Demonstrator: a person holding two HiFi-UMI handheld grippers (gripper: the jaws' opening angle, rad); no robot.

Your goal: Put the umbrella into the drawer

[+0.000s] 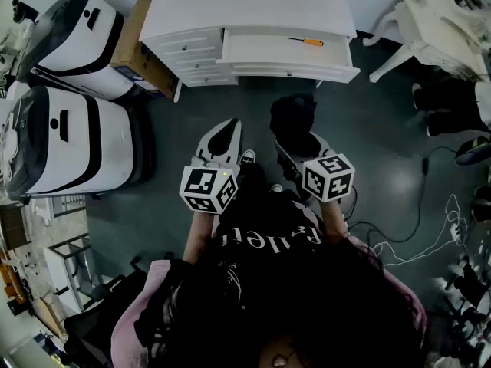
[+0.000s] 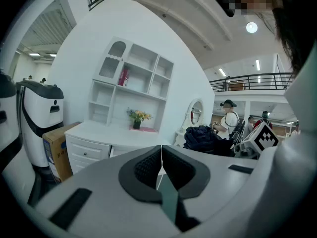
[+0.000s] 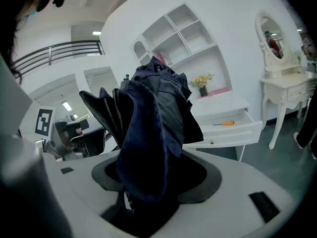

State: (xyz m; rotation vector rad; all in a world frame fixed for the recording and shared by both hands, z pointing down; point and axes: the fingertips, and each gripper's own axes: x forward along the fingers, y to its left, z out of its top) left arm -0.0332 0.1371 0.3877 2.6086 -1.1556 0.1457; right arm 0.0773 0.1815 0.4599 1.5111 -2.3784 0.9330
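Far left, two white-and-black machines (image 1: 73, 140) are standing on the dark floor (image 1: 368, 129), and a cardboard box (image 1: 138, 48) is sitting just beside the white dresser (image 1: 245, 6). Moving in, the left gripper (image 1: 224, 133) is hovering over the floor short of the dresser and pointing toward it. Its own view is showing the two pads pressed flat together with nothing between them. Right next to it, the right gripper (image 1: 301, 146) is doing the carrying. Its jaws are standing wide and clamping the umbrella (image 1: 293, 117), a dark folded bundle whose loose fabric is spilling up past the fingertips and filling the whole gap. The umbrella is hanging in the air in front of the dresser, near the drawer (image 1: 288, 52) but apart from it and not yet over it. That drawer is sitting pulled out on the dresser's right side, and a screwdriver (image 1: 307, 41) with an orange handle is lying inside, right of its middle. Further right, a white vanity table (image 3: 287, 88) is standing by the wall. A pale cable (image 1: 430, 240) is trailing across the floor near the right edge.
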